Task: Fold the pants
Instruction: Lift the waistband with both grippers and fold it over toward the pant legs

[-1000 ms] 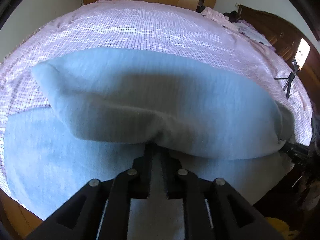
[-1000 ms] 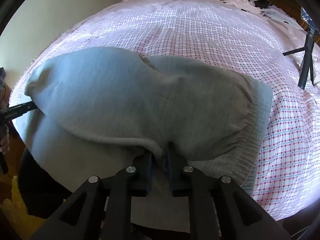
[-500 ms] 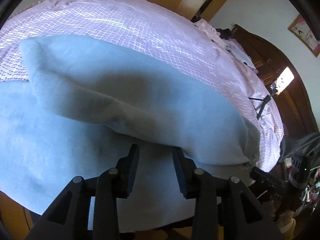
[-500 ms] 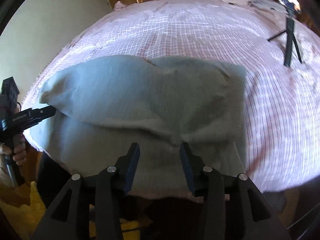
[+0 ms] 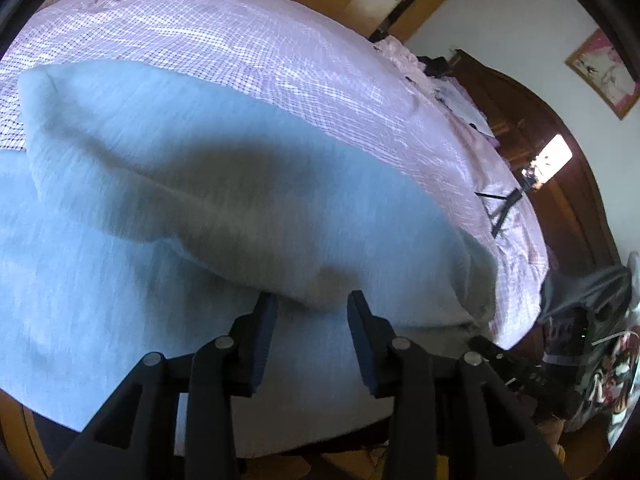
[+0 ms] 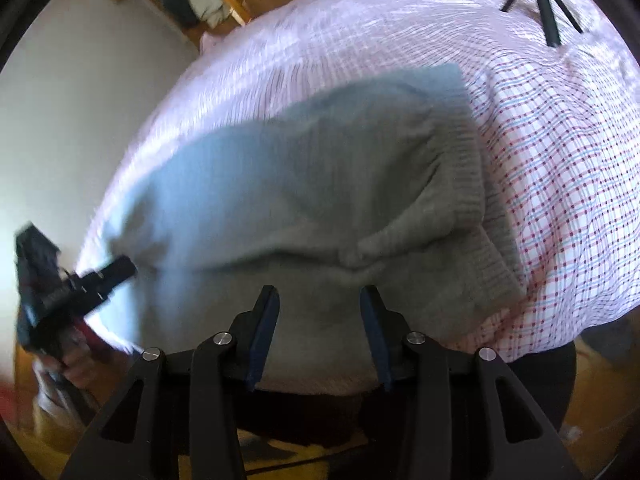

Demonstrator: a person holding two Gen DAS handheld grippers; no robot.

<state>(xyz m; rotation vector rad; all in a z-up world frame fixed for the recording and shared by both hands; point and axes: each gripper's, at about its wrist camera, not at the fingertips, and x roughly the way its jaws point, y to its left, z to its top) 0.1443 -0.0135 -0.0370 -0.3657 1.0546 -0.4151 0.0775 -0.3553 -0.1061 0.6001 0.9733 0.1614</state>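
Fingers on both grippers stand apart with nothing pinched: left gripper [image 5: 312,300] has the folded edge of the grey sweatpants [image 5: 224,184] just ahead of its tips, maybe brushing them, and right gripper [image 6: 318,294] sits at the near edge by the ribbed waistband [image 6: 464,184], pads clear of the cloth. Both views are blurred, so contact at the tips is hard to call.

Pants lie on the bed, on the pink checked sheet [image 6: 560,160], doubled over lengthwise with the top layer resting on the lower one. From the right wrist view you can see the left gripper [image 6: 80,280] at the far leg end; the two are well apart along the garment.

My read: the first fold is laid and you're at the release.

- Draw both grippers straight out toward yourself and lift only once clear of the edge, or the tips will drag the top layer.
- Check edge alignment before the next fold: the top layer bulges near the waistband and looks a bit puckered there. Smooth it flat first.
- For the next fold, grab both layers together, not just the top one.
- Watch the tripod [image 6: 544,4] standing on the bed beyond the pants.
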